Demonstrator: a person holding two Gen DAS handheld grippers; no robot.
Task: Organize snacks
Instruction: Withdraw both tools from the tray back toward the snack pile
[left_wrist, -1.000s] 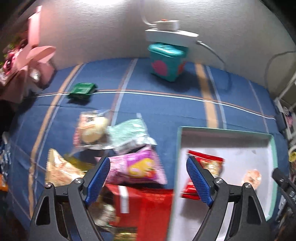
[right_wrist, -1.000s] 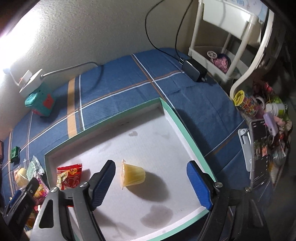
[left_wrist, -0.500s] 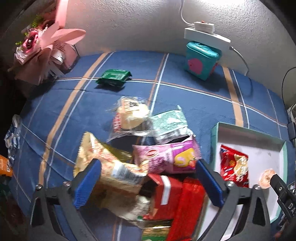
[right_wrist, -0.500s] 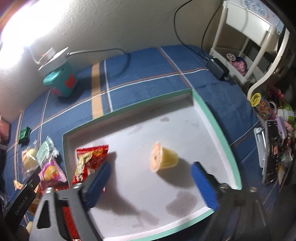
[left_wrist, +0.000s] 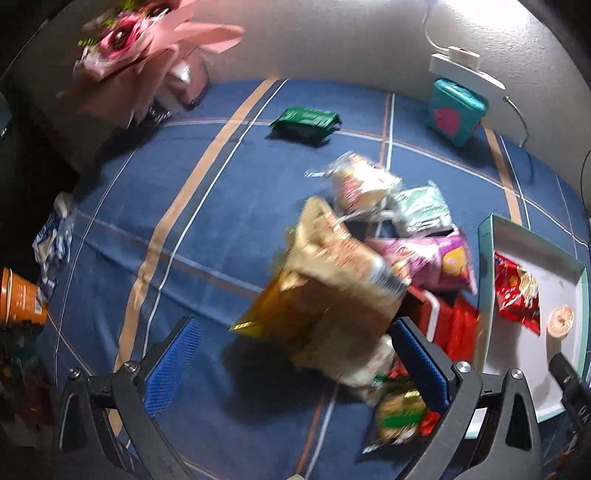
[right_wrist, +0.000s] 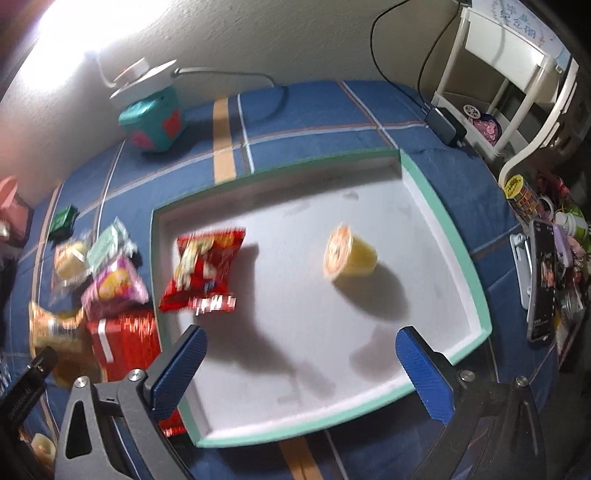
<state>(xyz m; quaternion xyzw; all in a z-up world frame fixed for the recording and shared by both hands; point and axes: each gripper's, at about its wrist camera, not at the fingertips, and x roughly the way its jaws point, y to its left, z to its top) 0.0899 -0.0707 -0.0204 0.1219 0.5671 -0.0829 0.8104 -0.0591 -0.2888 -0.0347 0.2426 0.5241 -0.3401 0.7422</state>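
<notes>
Two items in white green-rimmed tray (right_wrist: 458, 243): red crinkly snack packet (right_wrist: 203, 269), yellow jelly cup (right_wrist: 351, 254); left gripper (left_wrist: 295, 365) and right gripper (right_wrist: 303, 373) spread, empty.

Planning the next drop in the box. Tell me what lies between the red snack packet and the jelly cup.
Nothing: in the right wrist view, only bare white tray floor separates the red snack packet from the jelly cup.

Left gripper (left_wrist: 295, 363) fingers spread wide; right gripper (right_wrist: 303, 369) likewise.
</notes>
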